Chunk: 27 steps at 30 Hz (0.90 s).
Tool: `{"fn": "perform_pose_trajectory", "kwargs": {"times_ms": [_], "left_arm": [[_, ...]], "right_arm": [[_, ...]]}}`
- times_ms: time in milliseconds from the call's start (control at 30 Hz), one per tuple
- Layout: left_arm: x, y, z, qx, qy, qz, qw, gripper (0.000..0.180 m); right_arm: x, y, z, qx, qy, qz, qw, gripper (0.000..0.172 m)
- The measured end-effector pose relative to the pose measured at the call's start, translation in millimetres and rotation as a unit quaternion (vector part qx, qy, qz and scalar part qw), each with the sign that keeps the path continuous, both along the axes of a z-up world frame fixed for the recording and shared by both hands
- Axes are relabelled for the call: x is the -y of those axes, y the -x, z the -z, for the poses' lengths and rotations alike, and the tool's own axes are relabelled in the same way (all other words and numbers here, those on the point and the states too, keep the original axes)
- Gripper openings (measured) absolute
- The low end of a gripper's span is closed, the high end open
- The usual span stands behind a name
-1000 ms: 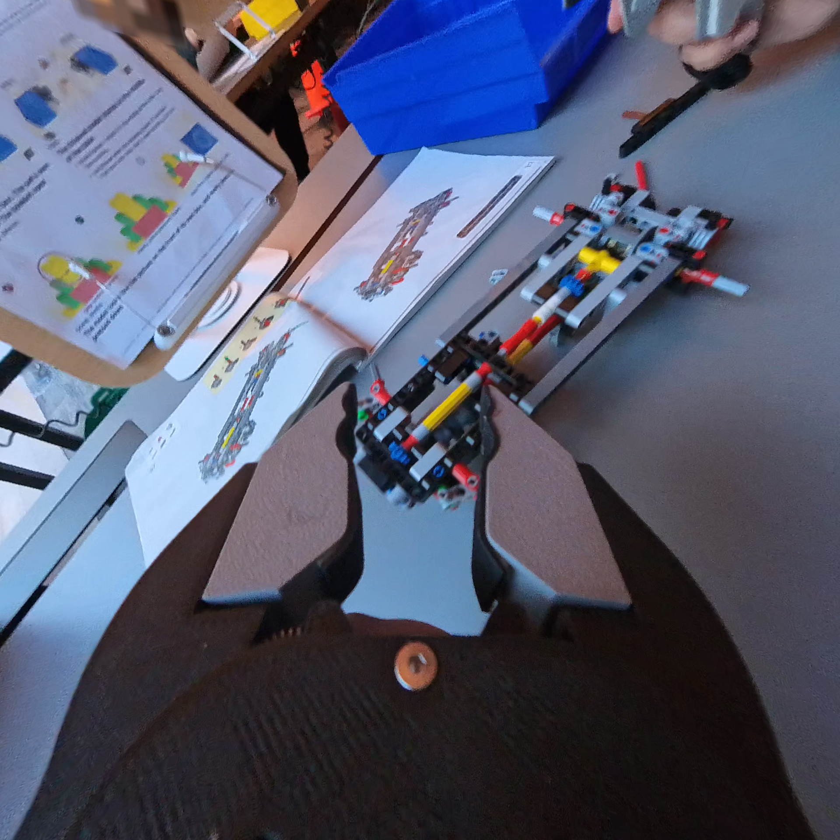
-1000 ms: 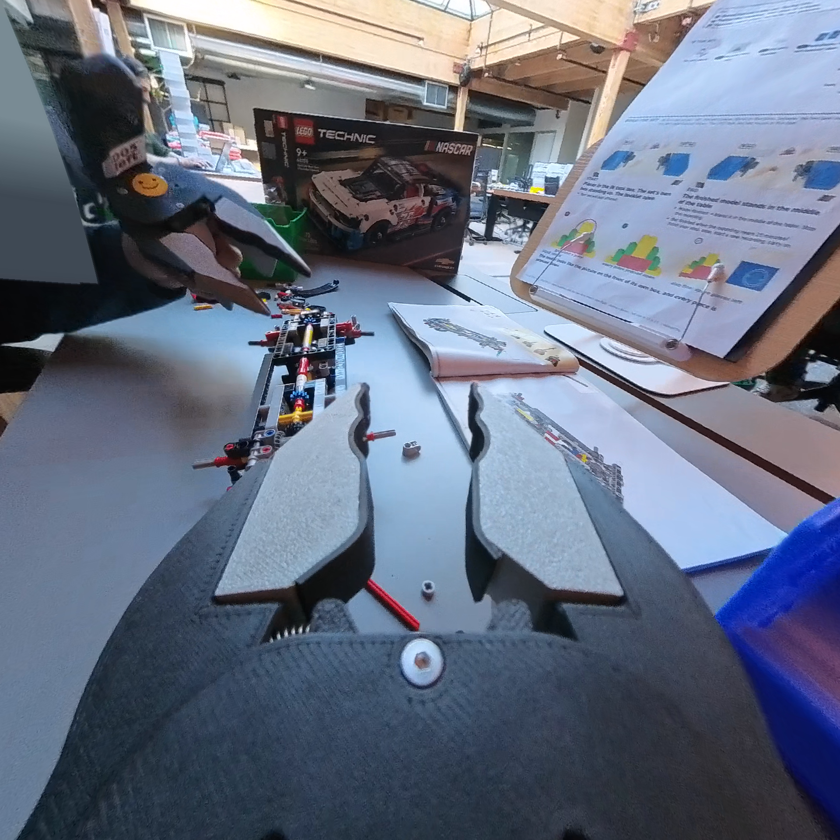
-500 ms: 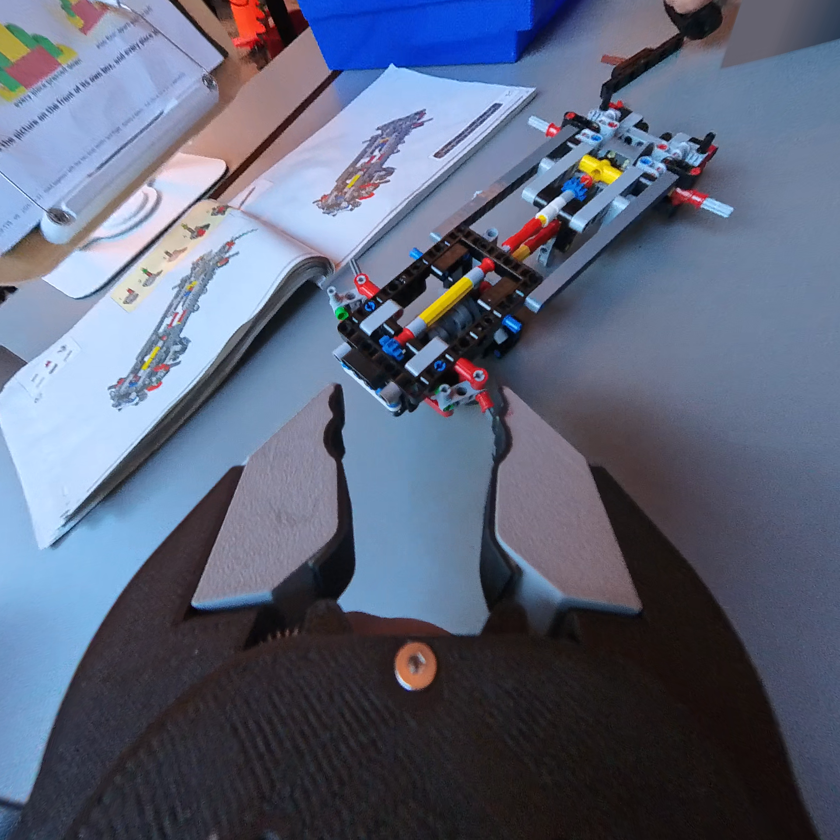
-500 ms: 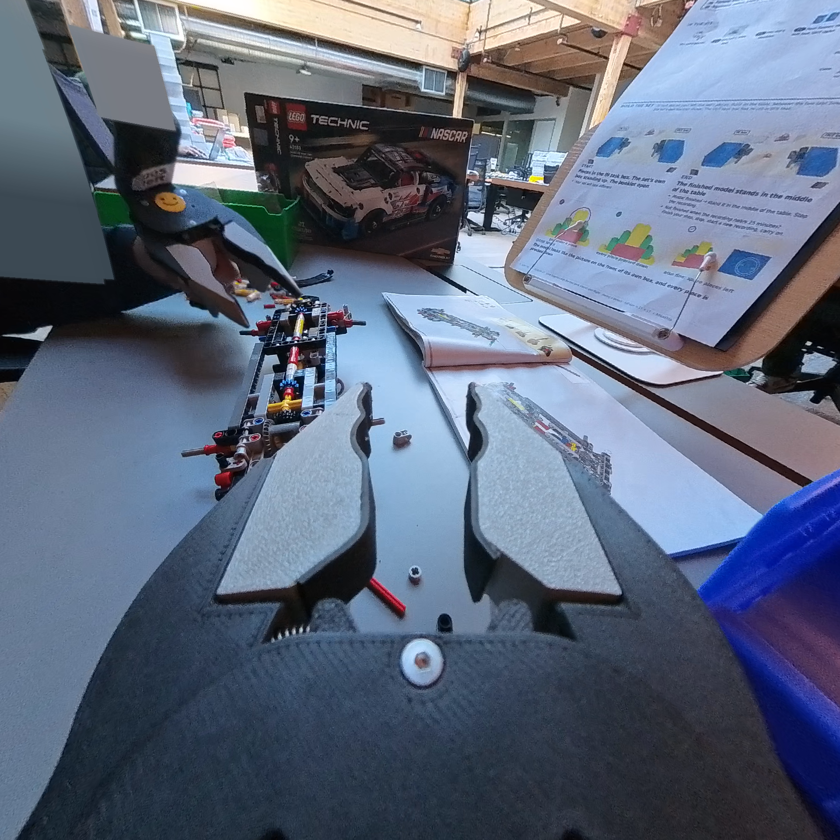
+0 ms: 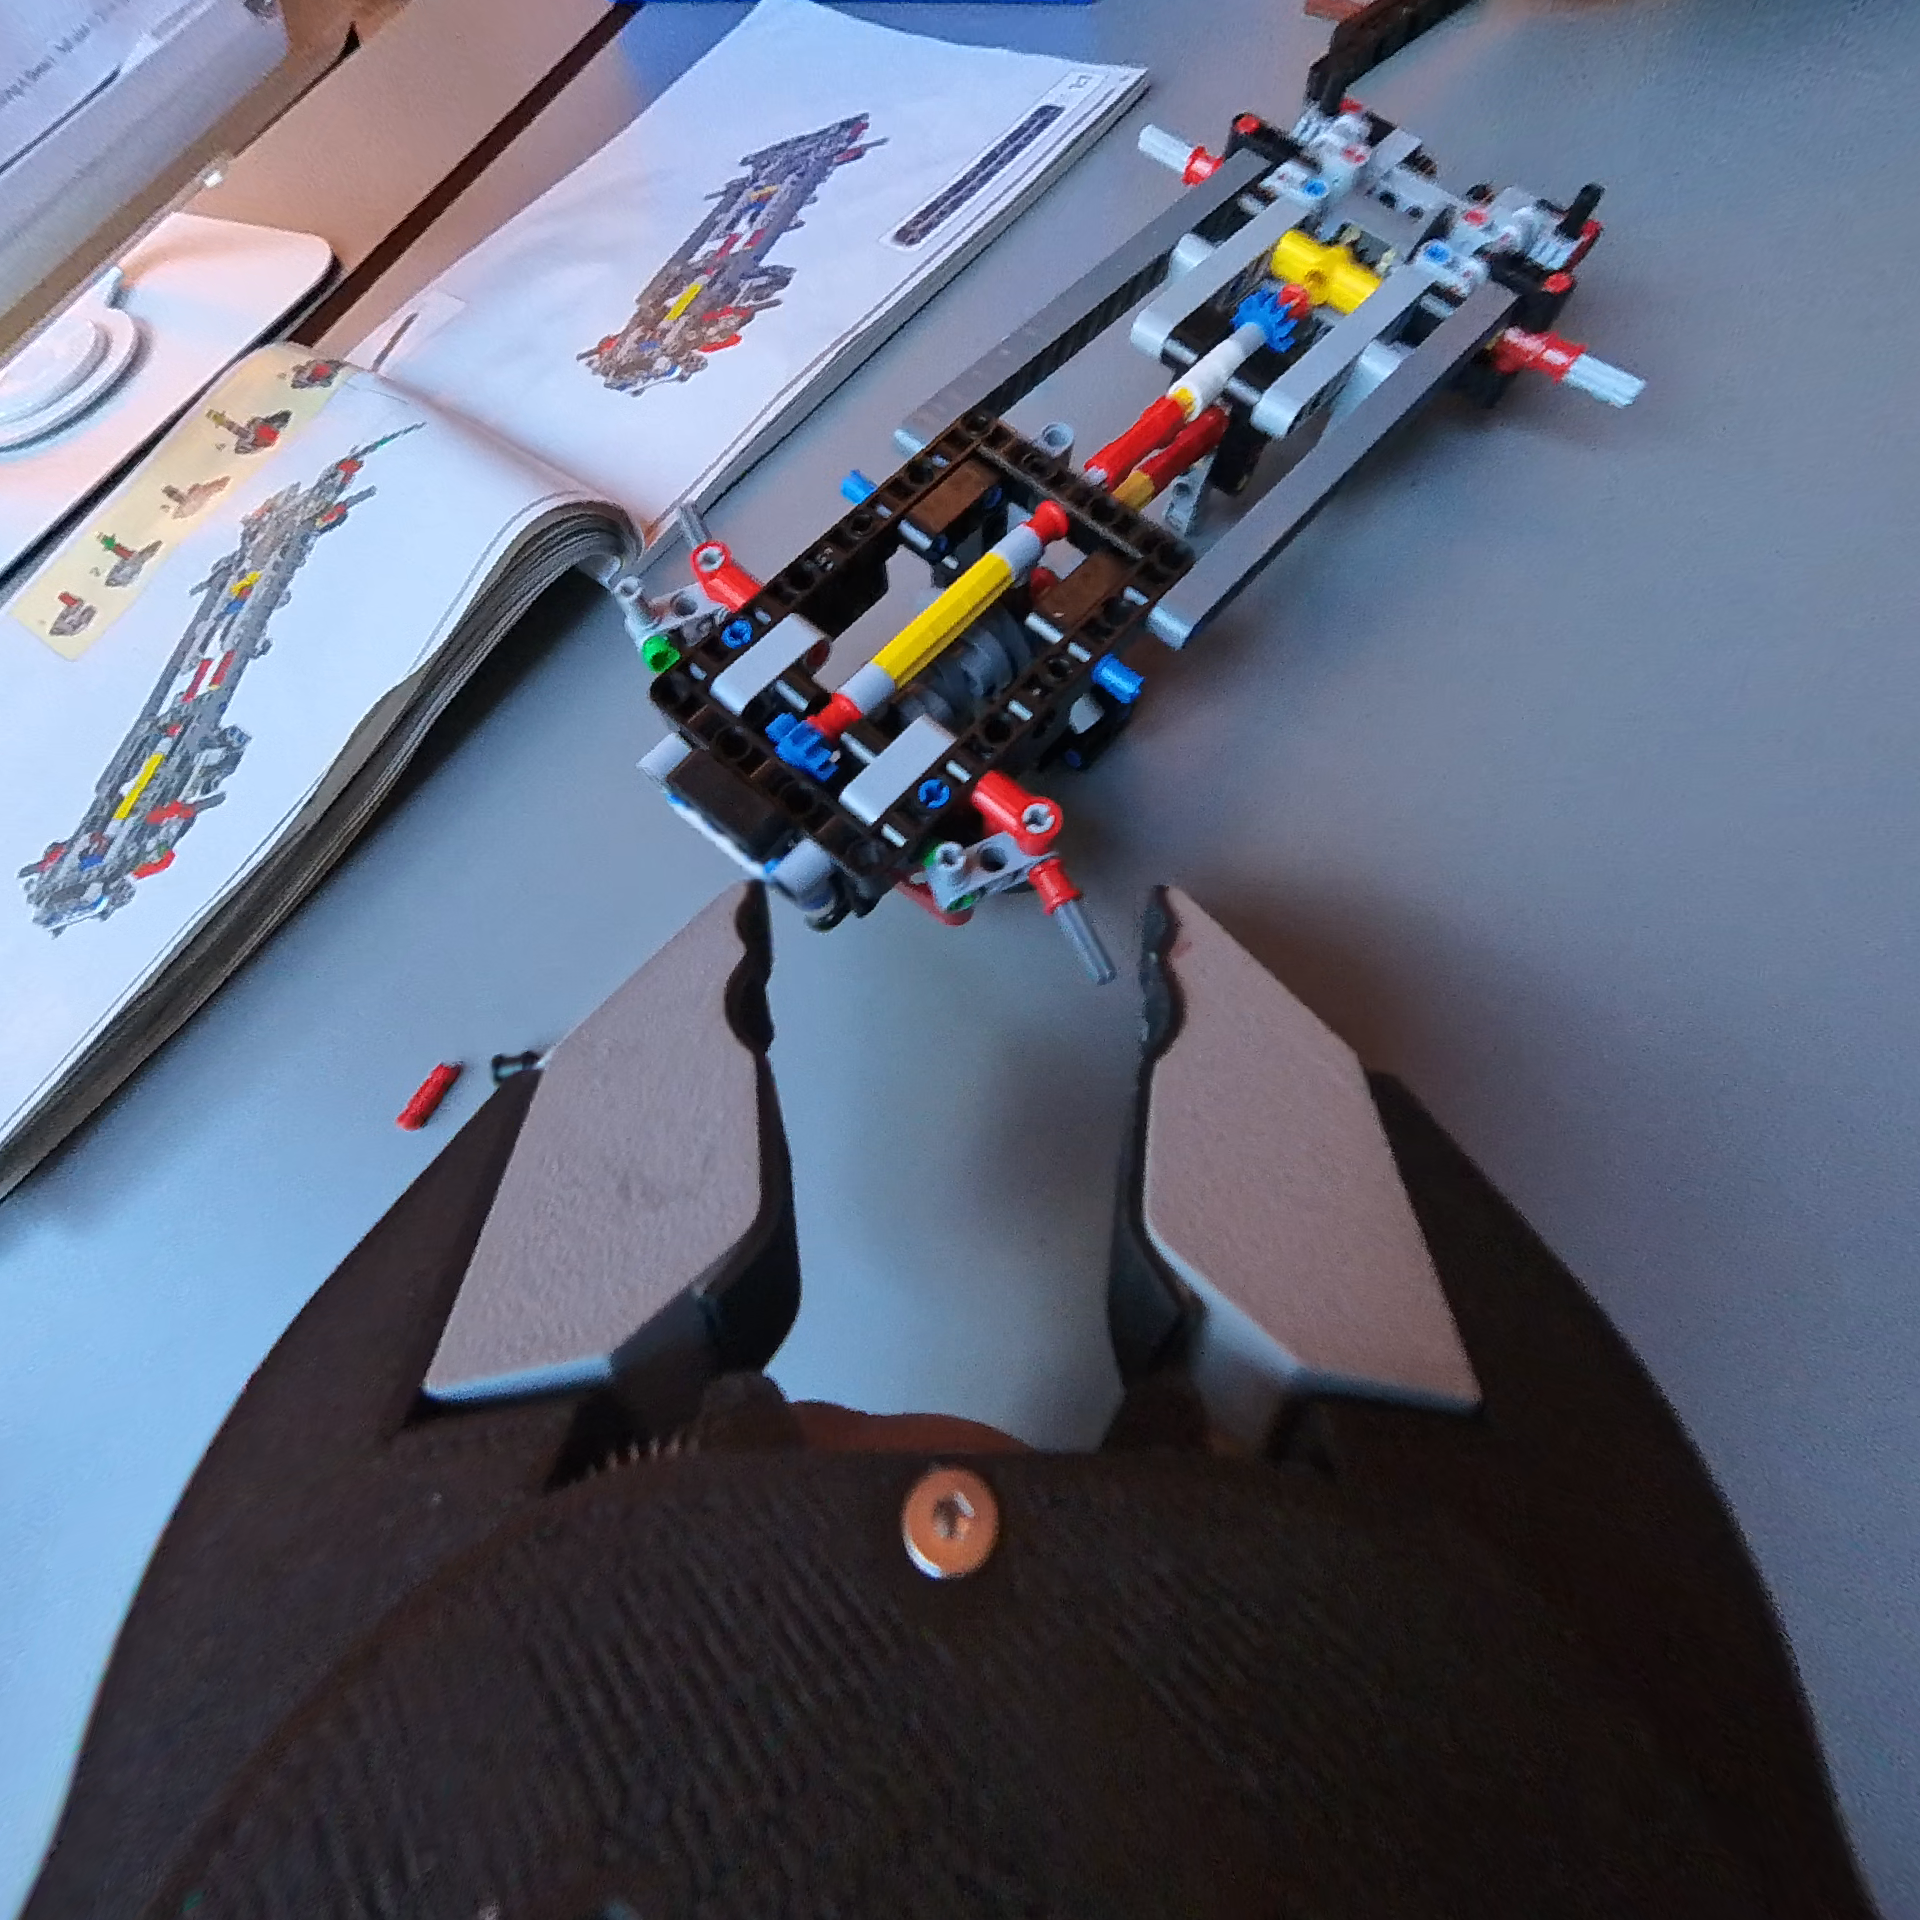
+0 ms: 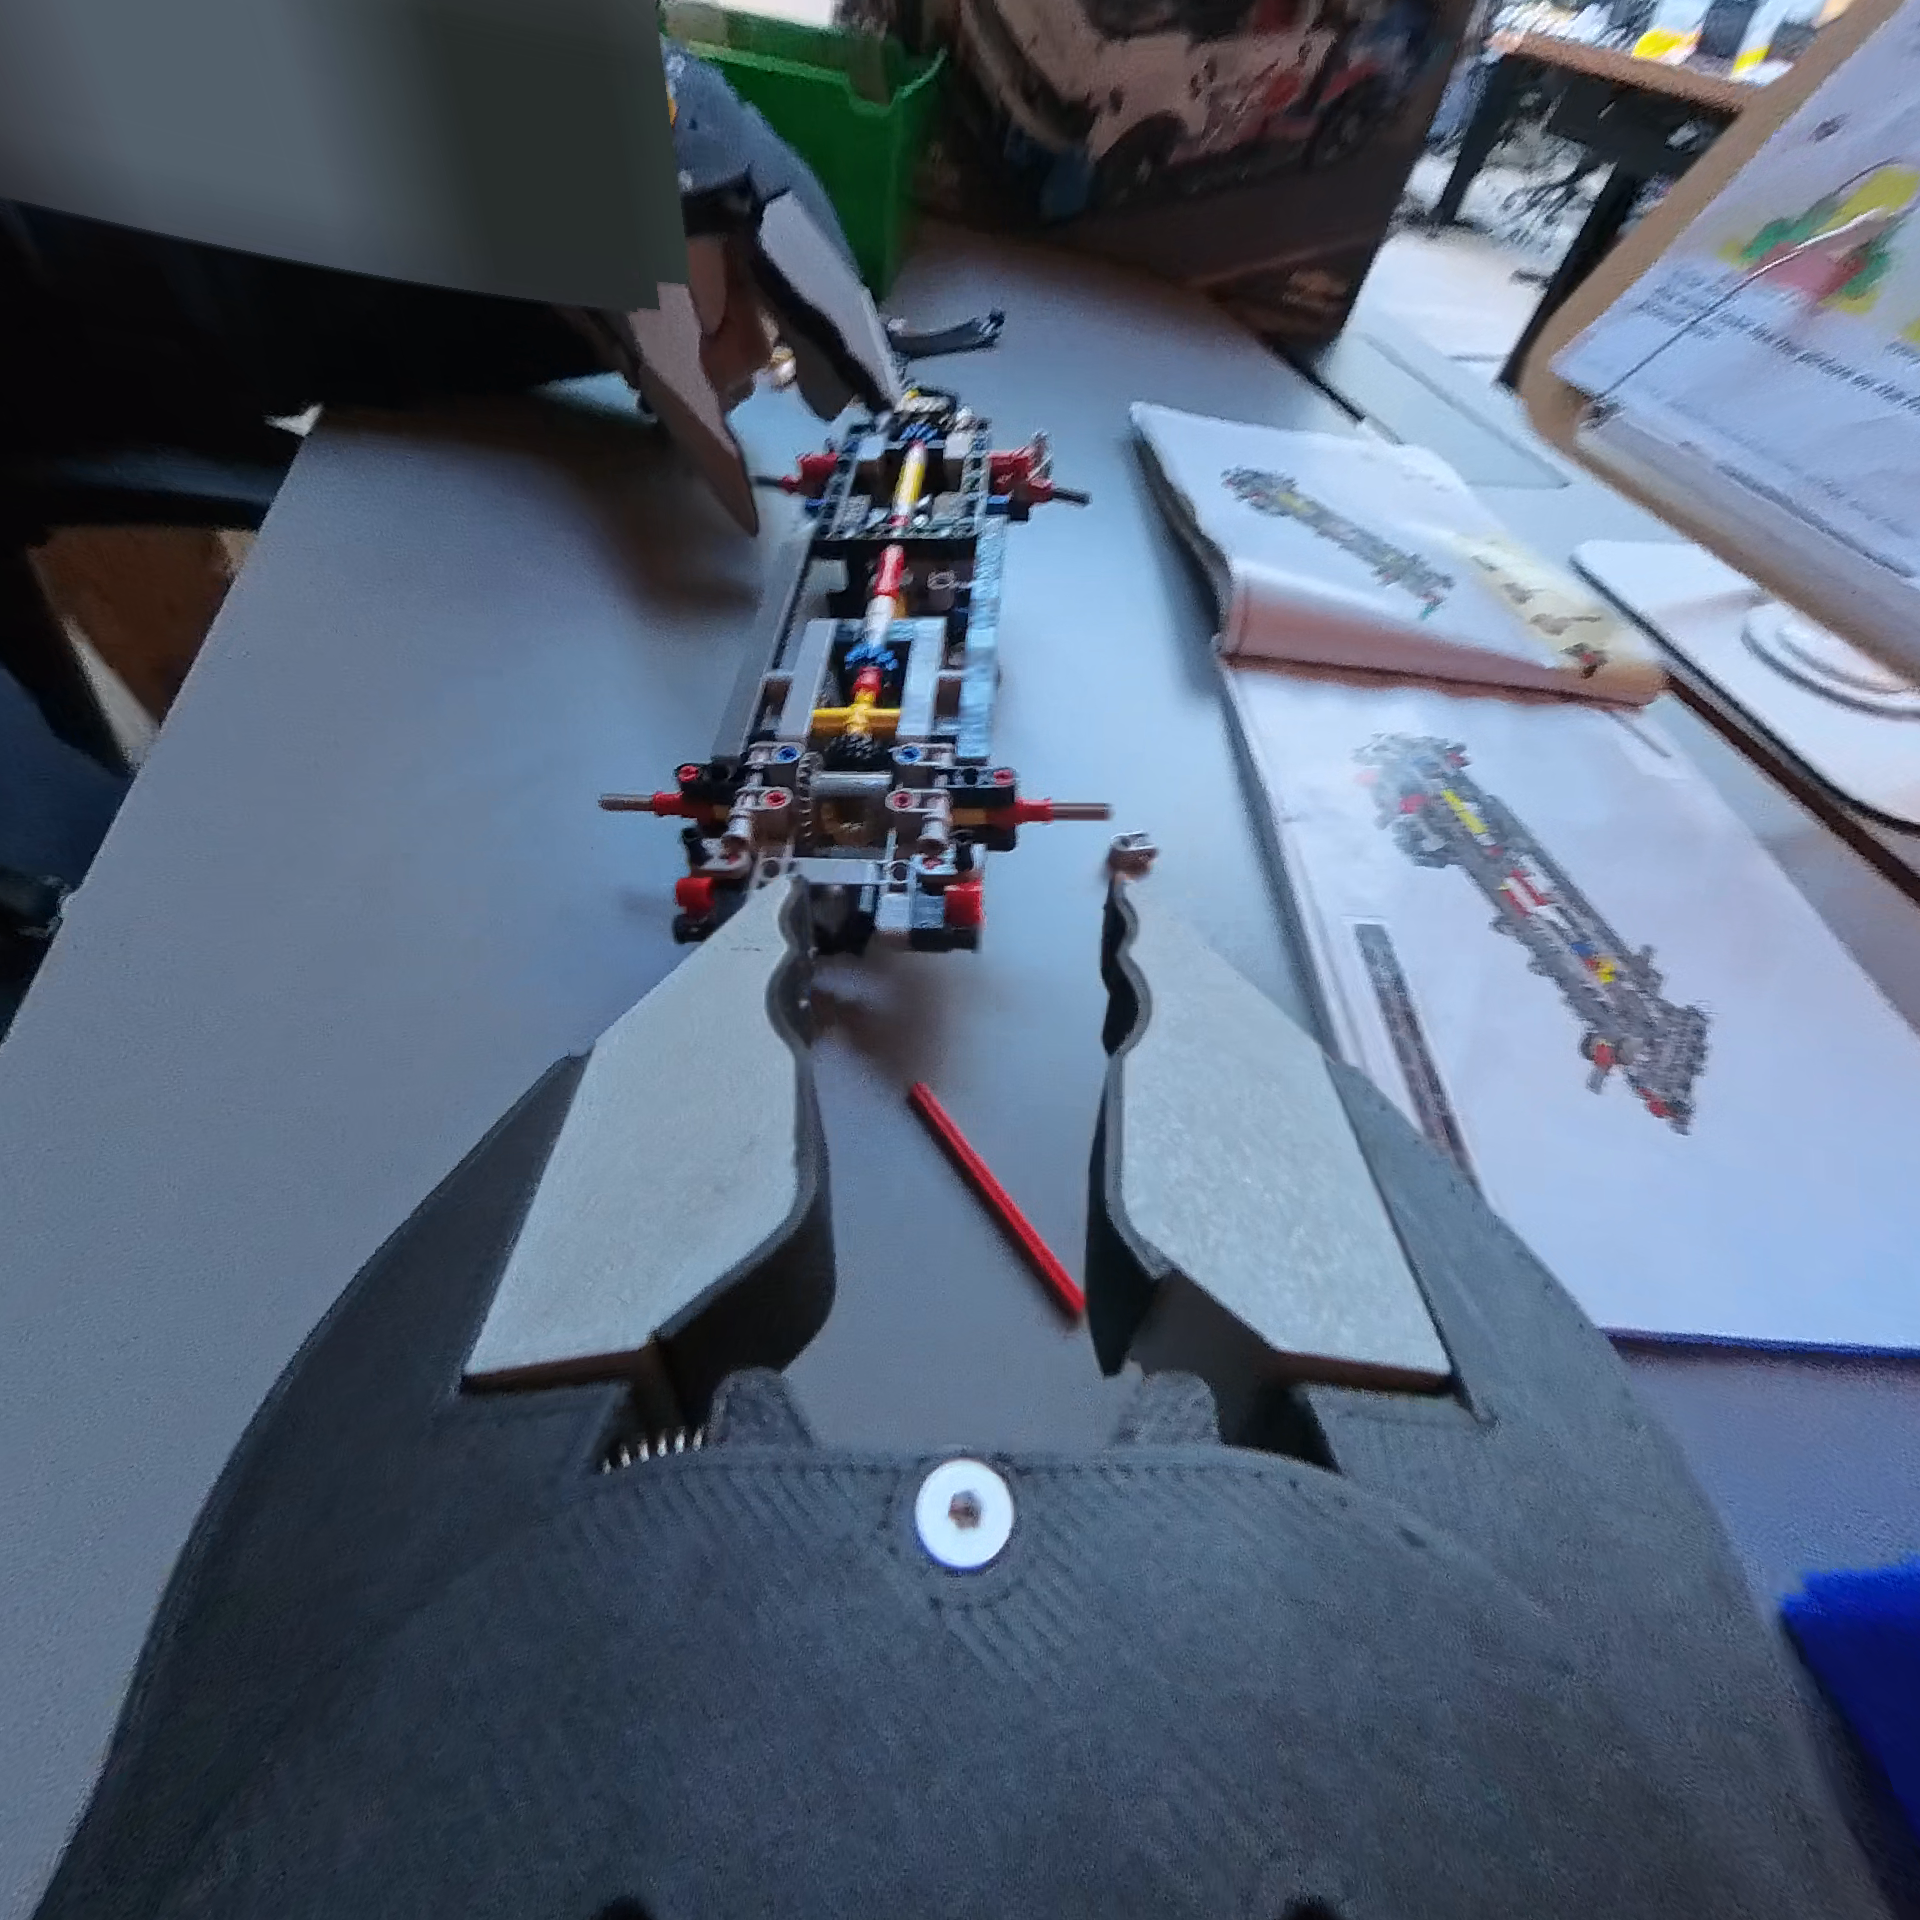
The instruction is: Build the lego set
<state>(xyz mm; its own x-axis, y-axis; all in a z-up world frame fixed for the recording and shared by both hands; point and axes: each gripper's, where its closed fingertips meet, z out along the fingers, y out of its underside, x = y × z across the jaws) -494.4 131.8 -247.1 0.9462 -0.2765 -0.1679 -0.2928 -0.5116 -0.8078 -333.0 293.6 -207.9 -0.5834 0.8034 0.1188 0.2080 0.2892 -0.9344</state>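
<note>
A long brick-built car chassis [image 5: 935,665] of black, grey, red and yellow parts lies on the grey table [image 5: 1558,935]. My left gripper [image 5: 951,935] is open and empty just short of the chassis's near end. A grey axle pin [image 5: 1086,945] of the chassis points into the gap without touching the pads. In the right wrist view the chassis [image 6: 883,665] runs away from me. My right gripper [image 6: 951,925] is open and empty at its near end. A loose red axle rod [image 6: 992,1195] lies on the table between the fingers. The left gripper [image 6: 810,457] shows open at the far end.
An open instruction booklet [image 5: 468,436] lies left of the chassis; it also shows in the right wrist view [image 6: 1558,935]. A small grey part [image 6: 1130,852] lies by my right fingertip. A red pin [image 5: 426,1096] and a black pin [image 5: 509,1065] lie on the table. A green bin [image 6: 831,114], a product box [image 6: 1195,135] and a sheet stand [image 6: 1766,312] stand behind.
The left gripper opened wider and drew back from the chassis end that stood between its fingers. The right gripper opened and moved left and forward to the chassis's other end.
</note>
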Motion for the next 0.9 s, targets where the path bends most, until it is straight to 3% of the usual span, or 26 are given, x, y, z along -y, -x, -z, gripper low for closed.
{"fn": "perform_pose_trajectory", "kwargs": {"times_ms": [67,167,267,300,433,567,700,833,900], "left_arm": [[-0.8,-7.1,-0.4,0.009,0.002,0.004,1.0,0.08],[5.2,-22.1,2.4,0.006,0.012,0.025,1.0,0.077],[31.3,-65.2,-2.8,0.04,0.022,0.118,0.992,0.034],[37.4,-73.3,-6.6,0.043,0.017,0.13,0.99,0.035],[47.4,-63.9,-7.5,0.025,0.025,0.083,0.996,0.059],[44.7,-57.4,-6.7,0.039,0.023,0.02,0.999,0.074],[48.0,-69.9,0.5,0.011,0.043,-0.002,0.999,0.08],[52.2,-85.8,7.2,0.018,0.043,0.005,0.999,0.078],[49.9,-84.5,7.6,0.022,0.035,-0.005,0.999,0.078]], "right_arm": [[8.8,-2.0,8.0,0.025,-0.014,-0.014,0.999,0.057],[11.1,-2.5,19.6,0.046,-0.05,-0.01,0.998,0.064],[-9.6,6.5,18.2,0.026,-0.077,0.05,0.995,0.06],[-14.0,7.1,15.0,0.021,-0.068,0.057,0.996,0.061],[-23.7,5.7,5.1,0.021,-0.006,0.061,0.998,0.059],[-23.0,5.6,16.4,0.054,0.013,0.055,0.997,0.059],[-15.5,5.7,13.9,0.063,0.04,0.041,0.996,0.058],[13.2,-9.4,10.5,0.09,0.068,-0.029,0.993,0.037],[27.5,-13.6,10.8,0.103,0.08,-0.049,0.99,0.04]]}}
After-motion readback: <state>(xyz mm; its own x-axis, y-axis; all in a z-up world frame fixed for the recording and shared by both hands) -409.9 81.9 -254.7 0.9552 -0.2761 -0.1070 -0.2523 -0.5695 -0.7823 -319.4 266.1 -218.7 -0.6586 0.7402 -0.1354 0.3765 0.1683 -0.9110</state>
